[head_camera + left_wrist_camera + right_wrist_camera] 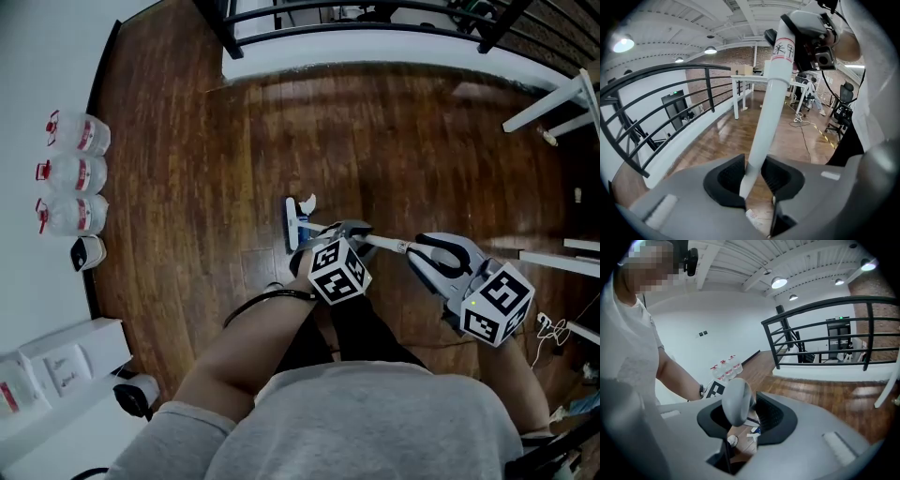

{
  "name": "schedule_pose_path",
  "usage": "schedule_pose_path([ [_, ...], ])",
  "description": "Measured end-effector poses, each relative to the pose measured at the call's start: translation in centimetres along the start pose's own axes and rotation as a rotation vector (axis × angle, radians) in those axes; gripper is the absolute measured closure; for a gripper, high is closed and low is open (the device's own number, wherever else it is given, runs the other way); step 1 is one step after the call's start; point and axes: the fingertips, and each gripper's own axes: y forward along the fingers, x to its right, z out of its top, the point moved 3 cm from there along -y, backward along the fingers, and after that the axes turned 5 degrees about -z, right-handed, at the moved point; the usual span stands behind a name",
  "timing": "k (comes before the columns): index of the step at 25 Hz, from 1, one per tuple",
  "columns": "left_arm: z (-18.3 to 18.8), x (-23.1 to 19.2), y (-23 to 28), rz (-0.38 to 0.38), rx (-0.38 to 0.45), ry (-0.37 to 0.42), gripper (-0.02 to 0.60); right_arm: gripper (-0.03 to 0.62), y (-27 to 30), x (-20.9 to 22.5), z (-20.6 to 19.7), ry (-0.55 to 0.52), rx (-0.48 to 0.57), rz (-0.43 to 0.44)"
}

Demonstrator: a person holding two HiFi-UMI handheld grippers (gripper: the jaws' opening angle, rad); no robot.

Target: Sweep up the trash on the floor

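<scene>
Both grippers are on the broom. My left gripper [754, 177] has its jaws clamped round the white broom handle [768, 108], low on the shaft. My right gripper [738, 414] is closed on the grey rounded cap [735, 401] at the handle's top end, the cap sitting snug between the dark pads.

From the head view, the broom head [293, 225] rests on the dark wooden floor [187, 169], just on the far side of the left gripper. A small white scrap of trash [307, 201] lies right beside the far end of the head; I can't tell whether the two touch.

I'd call this the sweeping stroke itself, with the broom set down beside the scrap. The next move calls for both grippers working together. The right steers the top of the handle while the left drags the head across the boards to catch the scrap. I see no dustpan in any view, so where the trash should go is a guess.

As for writing, a white label [783, 48] with red edges wraps the handle high up. It carries two handwritten characters I can't read with confidence. Three bottles [75, 173] by the left wall wear red labels, the print too small to read
</scene>
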Motion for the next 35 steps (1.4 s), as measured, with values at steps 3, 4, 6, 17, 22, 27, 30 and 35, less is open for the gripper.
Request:
schedule_pose_path([
  [3, 2.7, 1.1, 2.1, -0.015, 0.019, 0.021, 0.482, 0.488, -2.8, 1.7, -0.4, -0.007, 0.011, -0.032],
  [4, 3.4, 1.4, 2.7, -0.023, 0.024, 0.029, 0.482, 0.488, -3.5, 2.2, -0.5, -0.008, 0.013, -0.041],
  [6, 4.9, 1.8, 3.6, -0.036, 0.034, 0.042, 0.482, 0.488, -4.9, 3.1, -0.5, -0.005, 0.018, -0.056],
  [17, 7.9, 2.5, 3.2, 0.005, -0.006, 0.078, 0.489, 0.477, -7.3, 3.5, 1.0, -0.046, 0.015, 0.056],
  [22, 6.2, 2.9, 0.3, 0.061, -0.021, 0.028, 0.491, 0.473, -6.0, 0.7, 2.1, -0.092, 0.003, 0.168],
  [27, 2.8, 4.1, -3.7, 0.109, -0.025, -0.046, 0.491, 0.473, -3.7, -3.7, 2.8, -0.121, -0.024, 0.253],
  [30, 0.6, 5.5, -6.0, 0.138, -0.019, -0.084, 0.491, 0.471, -2.7, -6.8, 2.6, -0.137, -0.040, 0.298],
  [35, -3.5, 10.1, -9.5, 0.188, -0.029, -0.124, 0.491, 0.467, -2.5, -13.7, 0.2, -0.180, -0.041, 0.374],
])
